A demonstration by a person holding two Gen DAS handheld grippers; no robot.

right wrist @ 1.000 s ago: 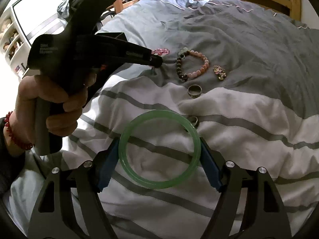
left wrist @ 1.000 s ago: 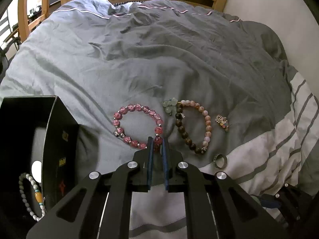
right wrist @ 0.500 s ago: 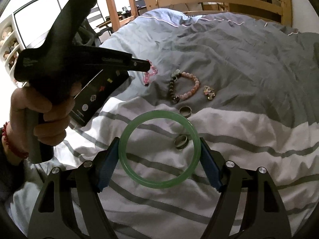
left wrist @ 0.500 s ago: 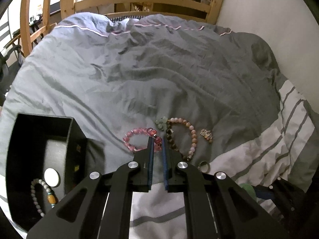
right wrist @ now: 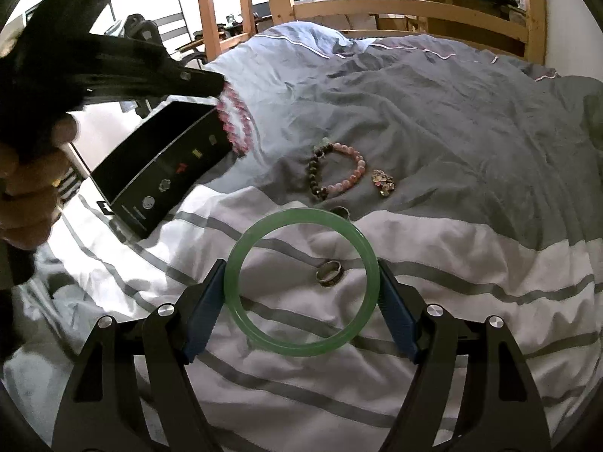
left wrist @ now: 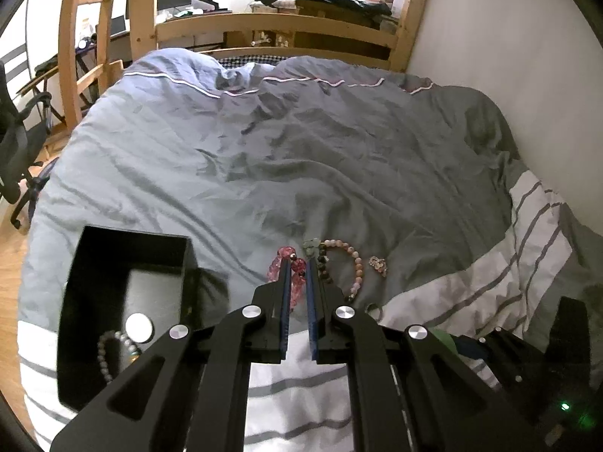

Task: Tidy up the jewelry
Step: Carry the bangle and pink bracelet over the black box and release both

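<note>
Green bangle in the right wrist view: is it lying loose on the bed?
No, the green bangle is clamped between the right gripper fingers, raised above the striped bedding.

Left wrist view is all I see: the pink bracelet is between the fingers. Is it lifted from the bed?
Observer: Yes, the pink bracelet hangs from the left gripper in the air, beside the black box.
Operator: What does the right gripper hold?
Observer: The right gripper is shut on a green bangle, held across its width.
Operator: Anything below it?
Observer: A ring lies on the white striped cover.
</note>
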